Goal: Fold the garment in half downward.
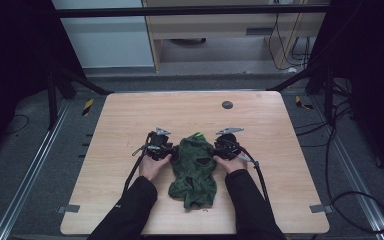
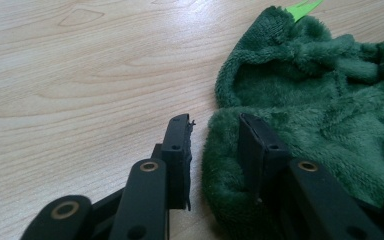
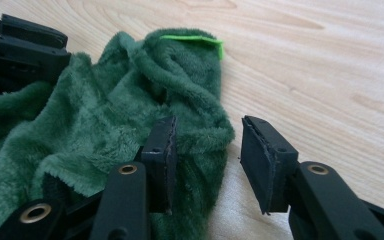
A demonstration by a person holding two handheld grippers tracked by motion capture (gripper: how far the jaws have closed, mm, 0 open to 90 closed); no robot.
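A fluffy dark green cloth (image 1: 194,167) lies bunched up near the middle of the light wooden desk (image 1: 130,115). It looks soft and fuzzy, with a little bright green tag (image 3: 192,39) at its far end. The left hand-held gripper (image 2: 214,142) is wide apart around the cloth's edge. The right hand-held gripper (image 3: 207,150) is wide apart too, at the cloth's other edge.

Green cloth (image 2: 330,100) cut off at right edge, claw (image 2: 214,150) bases cropped btm
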